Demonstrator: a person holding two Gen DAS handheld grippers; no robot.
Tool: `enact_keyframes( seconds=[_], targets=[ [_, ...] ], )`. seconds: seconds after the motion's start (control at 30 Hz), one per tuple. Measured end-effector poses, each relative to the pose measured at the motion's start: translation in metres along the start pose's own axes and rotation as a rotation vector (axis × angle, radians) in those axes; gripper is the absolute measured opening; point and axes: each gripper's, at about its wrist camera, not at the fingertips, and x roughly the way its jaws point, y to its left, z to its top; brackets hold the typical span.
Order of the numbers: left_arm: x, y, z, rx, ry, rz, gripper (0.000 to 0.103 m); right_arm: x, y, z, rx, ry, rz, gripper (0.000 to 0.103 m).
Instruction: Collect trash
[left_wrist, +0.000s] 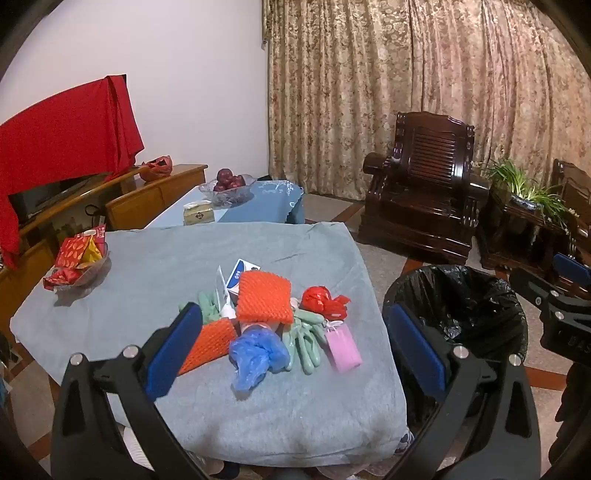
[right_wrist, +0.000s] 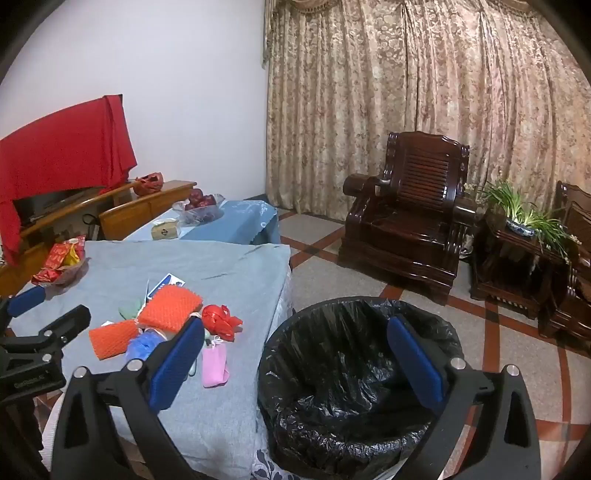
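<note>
A pile of trash lies on the grey-blue table cloth (left_wrist: 184, 273): two orange foam nets (left_wrist: 263, 297), a crumpled blue plastic bag (left_wrist: 255, 356), a red plastic bag (left_wrist: 323, 300), a pink pouch (left_wrist: 343, 349), green rubber gloves (left_wrist: 306, 341) and a white-blue carton (left_wrist: 240, 275). My left gripper (left_wrist: 295, 347) is open and empty, above the pile. A bin with a black liner (right_wrist: 351, 369) stands right of the table. My right gripper (right_wrist: 295, 365) is open and empty, over the bin's left rim. The pile also shows in the right wrist view (right_wrist: 170, 306).
A glass dish of red snack packets (left_wrist: 79, 258) sits at the table's left. Behind it stand a low table with a fruit bowl (left_wrist: 227, 186) and a tissue box (left_wrist: 198, 213). A dark wooden armchair (right_wrist: 406, 218) and a potted plant (right_wrist: 524, 218) stand right.
</note>
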Motion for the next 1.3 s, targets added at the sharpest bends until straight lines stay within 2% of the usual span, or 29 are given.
enact_keyframes(
  seconds=[1.3],
  targets=[
    [-0.0048,-0.0005,-0.001,-0.004,0.005,0.0,0.098,0.0023,0.0026,0.0,-0.006,0.005,-0.003,0.097]
  ],
)
